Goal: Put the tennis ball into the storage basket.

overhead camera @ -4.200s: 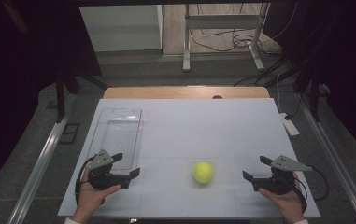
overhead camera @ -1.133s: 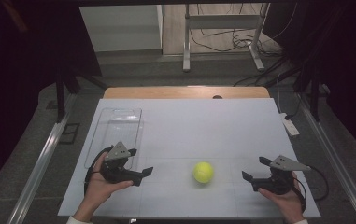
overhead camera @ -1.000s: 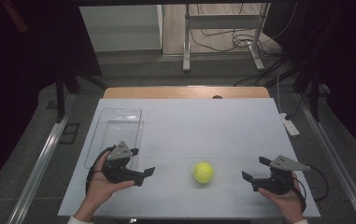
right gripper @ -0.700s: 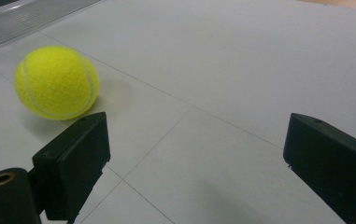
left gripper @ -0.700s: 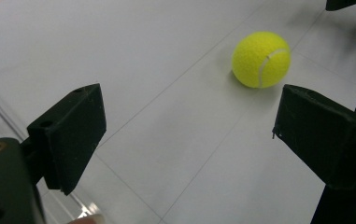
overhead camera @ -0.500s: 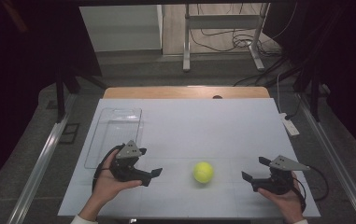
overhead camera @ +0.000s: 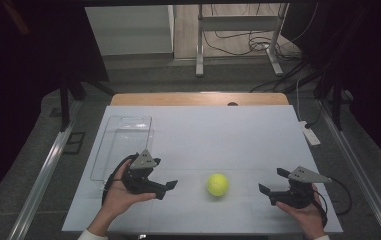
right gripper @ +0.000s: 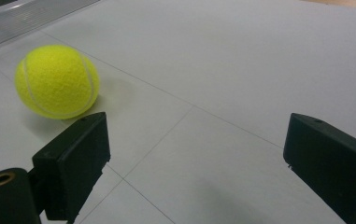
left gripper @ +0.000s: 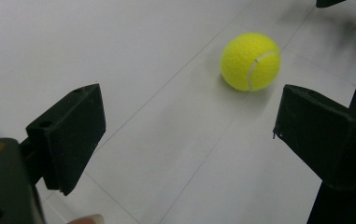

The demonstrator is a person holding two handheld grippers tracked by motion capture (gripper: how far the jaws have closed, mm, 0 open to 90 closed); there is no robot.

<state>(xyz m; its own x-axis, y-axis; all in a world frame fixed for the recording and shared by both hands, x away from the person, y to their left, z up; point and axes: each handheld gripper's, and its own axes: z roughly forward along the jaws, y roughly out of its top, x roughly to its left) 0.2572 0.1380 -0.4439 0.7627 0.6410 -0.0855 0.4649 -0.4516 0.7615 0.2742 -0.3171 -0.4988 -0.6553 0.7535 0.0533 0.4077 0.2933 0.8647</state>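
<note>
A yellow tennis ball [overhead camera: 217,184] lies on the white table top [overhead camera: 218,135], toward the front and between my two grippers. My left gripper [overhead camera: 164,174] is a short way to the ball's left with its jaws pointing at it. They are open with nothing between them. In the left gripper view the ball [left gripper: 250,61] lies ahead and to the right of the open left gripper [left gripper: 189,116]. My right gripper [overhead camera: 272,181] rests open near the front right, apart from the ball. In the right gripper view the ball [right gripper: 56,80] lies beyond the left jaw of the right gripper [right gripper: 194,154].
A clear plastic tray [overhead camera: 128,119] lies along the table's left side, behind my left hand, and its edge [right gripper: 26,18] shows in the right gripper view. A white power strip [overhead camera: 310,134] lies off the right edge. Table legs and cables stand beyond the far edge.
My left gripper has slid to the right, from beside the tray toward the ball, with its jaws still open. The ball and the right gripper have stayed in place.
</note>
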